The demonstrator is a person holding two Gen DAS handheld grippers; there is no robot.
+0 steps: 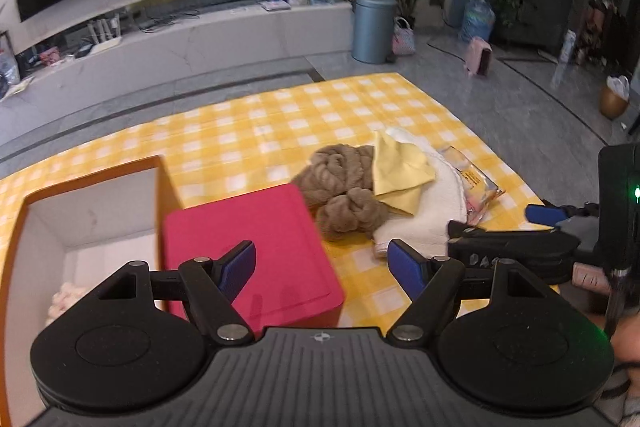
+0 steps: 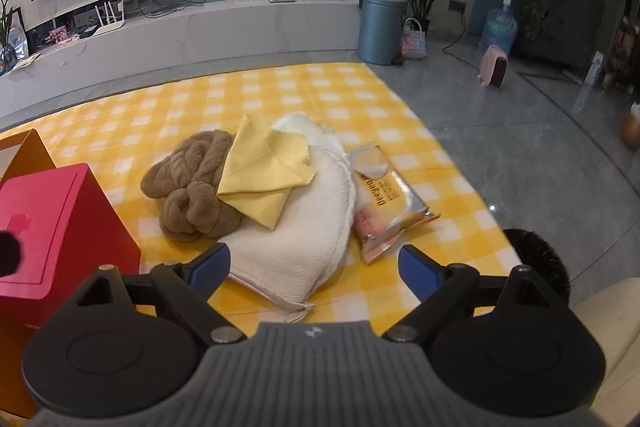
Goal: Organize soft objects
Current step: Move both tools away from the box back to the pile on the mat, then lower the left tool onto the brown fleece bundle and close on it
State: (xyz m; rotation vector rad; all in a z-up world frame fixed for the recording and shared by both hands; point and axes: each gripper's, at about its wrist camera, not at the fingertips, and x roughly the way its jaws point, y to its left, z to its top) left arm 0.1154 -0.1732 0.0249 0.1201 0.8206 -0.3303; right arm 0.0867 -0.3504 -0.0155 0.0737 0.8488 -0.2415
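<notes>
On the yellow checked cloth (image 2: 360,99) lies a heap of soft things: a brown knotted plush (image 2: 188,187), a folded yellow cloth (image 2: 260,179) draped over it, and a white towel (image 2: 304,227) underneath. My right gripper (image 2: 316,263) hovers open just over the towel's near edge, nothing between its fingers. My left gripper (image 1: 324,263) is open too, above the right corner of a closed red box (image 1: 248,247), holding nothing. The same plush (image 1: 344,187), yellow cloth (image 1: 400,167) and towel (image 1: 420,215) lie beyond it to the right.
An open orange box (image 1: 24,227) with a white inside stands left of the red box and holds something pale and fluffy (image 1: 68,297). A snack packet (image 2: 384,195) lies right of the towel. Grey floor begins past the cloth's right edge, with a blue bin (image 2: 380,27) behind.
</notes>
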